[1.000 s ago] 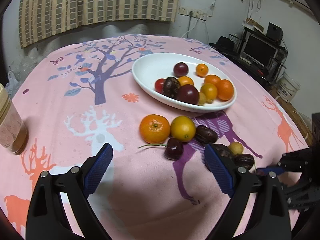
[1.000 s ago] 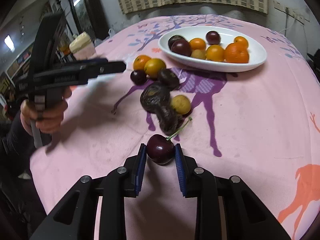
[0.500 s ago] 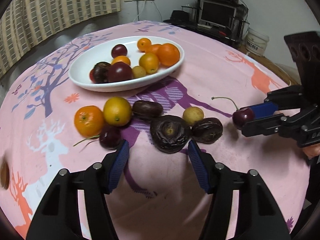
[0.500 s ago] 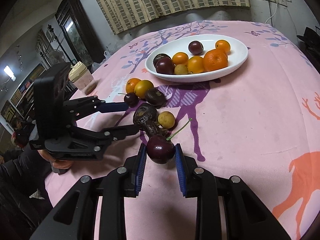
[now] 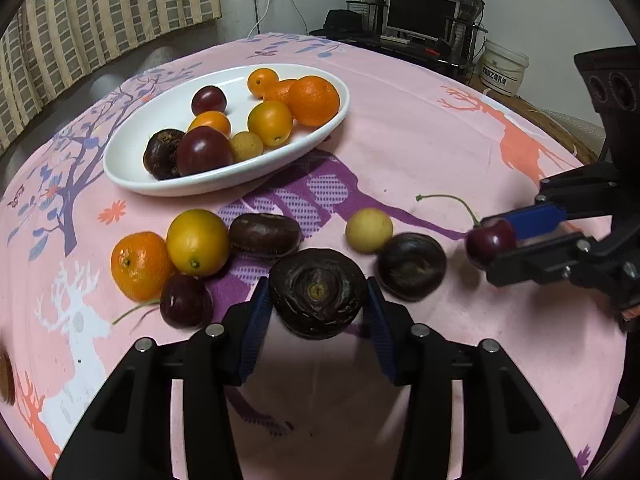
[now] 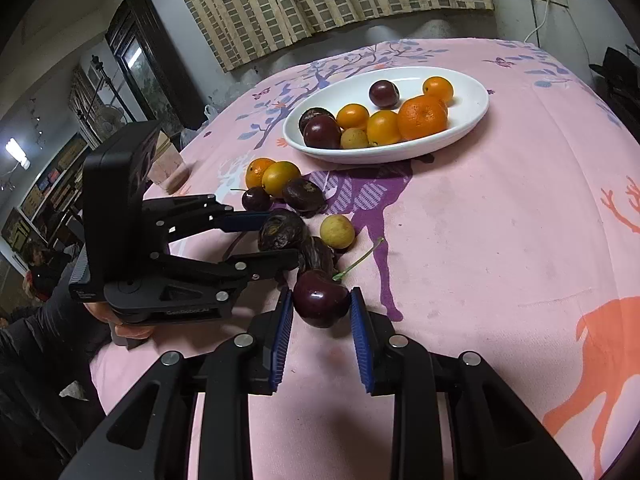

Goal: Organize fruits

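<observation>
My left gripper (image 5: 318, 306) is shut on a wrinkled dark passion fruit (image 5: 318, 292), also seen in the right wrist view (image 6: 282, 230), low over the pink cloth. My right gripper (image 6: 320, 320) is shut on a dark cherry (image 6: 320, 298) with a green stem, also seen at the right of the left wrist view (image 5: 490, 238). A white oval plate (image 5: 132, 168) at the back holds several oranges, plums and a small yellow fruit. Loose on the cloth lie an orange (image 5: 138, 264), a yellow citrus (image 5: 197, 242), dark fruits (image 5: 264, 234) (image 5: 412, 266), a cherry (image 5: 186, 300) and a small yellow fruit (image 5: 369, 229).
A paper cup (image 6: 168, 168) stands on the cloth at the far left in the right wrist view. A monitor and shelves (image 5: 420, 12) and a white bucket (image 5: 504, 68) stand beyond the table. The table edge is close on my near side.
My left gripper has swung right toward the loose fruit and closed on the wrinkled passion fruit. My right gripper keeps holding the cherry, a little higher.
</observation>
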`<state>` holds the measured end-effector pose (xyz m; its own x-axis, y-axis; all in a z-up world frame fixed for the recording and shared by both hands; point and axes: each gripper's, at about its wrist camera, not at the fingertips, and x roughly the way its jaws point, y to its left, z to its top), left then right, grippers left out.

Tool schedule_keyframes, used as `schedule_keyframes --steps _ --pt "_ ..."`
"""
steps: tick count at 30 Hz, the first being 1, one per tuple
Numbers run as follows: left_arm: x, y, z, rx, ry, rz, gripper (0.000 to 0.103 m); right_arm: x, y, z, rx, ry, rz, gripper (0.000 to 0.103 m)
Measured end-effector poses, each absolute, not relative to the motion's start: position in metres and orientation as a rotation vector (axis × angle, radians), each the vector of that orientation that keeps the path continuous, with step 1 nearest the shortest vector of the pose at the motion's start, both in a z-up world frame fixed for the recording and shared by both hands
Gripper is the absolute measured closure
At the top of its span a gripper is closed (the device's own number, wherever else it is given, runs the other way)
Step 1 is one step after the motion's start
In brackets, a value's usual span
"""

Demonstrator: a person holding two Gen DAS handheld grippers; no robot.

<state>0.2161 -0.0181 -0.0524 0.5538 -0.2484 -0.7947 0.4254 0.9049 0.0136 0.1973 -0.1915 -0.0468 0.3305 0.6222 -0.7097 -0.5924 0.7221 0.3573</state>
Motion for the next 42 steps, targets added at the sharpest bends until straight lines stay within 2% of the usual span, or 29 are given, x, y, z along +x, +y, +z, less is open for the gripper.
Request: schedule_keyframes --steps 4,10,15,19,20,21,22,23,25,30,32,42 --pt "0.208 -0.010 -0.042 0.169 0.908 -0.427 0.057 0.199 -0.191 -0.044 0.061 0.927 0.822 0.074" --pt "0.216 0.012 0.004 0.116 0.763 -0.388 0.057 0.227 -0.175 -0.007 0.055 0.762 0.731 0.074" --pt "0.281 0.035 0.024 -0.002 0.711 -0.276 0.057 0.289 -0.148 0.002 0.093 0.704 0.623 0.074" --pt "0.340 0.050 0.017 -0.089 0.773 -0.211 0.057 0.325 -0.135 -0.013 0.088 0.730 0.584 0.074" --pt "0.350 0.053 0.014 -0.101 0.791 -0.201 0.057 0.331 -0.133 -0.016 0.089 0.733 0.584 0.072" --pt "0.359 0.053 0.011 -0.104 0.809 -0.184 0.057 0.334 -0.133 -0.017 0.087 0.730 0.585 0.064" --pt "0.362 0.053 0.010 -0.100 0.822 -0.171 0.055 0.335 -0.133 -0.017 0.082 0.728 0.592 0.056" --pt "0.364 0.053 0.009 -0.100 0.832 -0.155 0.038 0.335 -0.134 -0.018 0.081 0.729 0.595 0.050" --pt "0.354 0.056 0.014 -0.106 0.797 -0.130 0.022 0.330 -0.138 -0.014 0.084 0.733 0.604 0.050" --pt "0.305 0.062 0.024 -0.082 0.748 -0.133 0.015 0.305 -0.142 -0.005 0.058 0.766 0.625 0.044" --pt "0.273 0.065 0.022 -0.059 0.716 -0.120 0.007 0.290 -0.141 -0.007 0.015 0.785 0.604 0.044" --pt "0.204 0.065 -0.009 -0.045 0.735 -0.119 0.007 0.243 -0.144 -0.045 -0.074 0.933 0.583 0.044"
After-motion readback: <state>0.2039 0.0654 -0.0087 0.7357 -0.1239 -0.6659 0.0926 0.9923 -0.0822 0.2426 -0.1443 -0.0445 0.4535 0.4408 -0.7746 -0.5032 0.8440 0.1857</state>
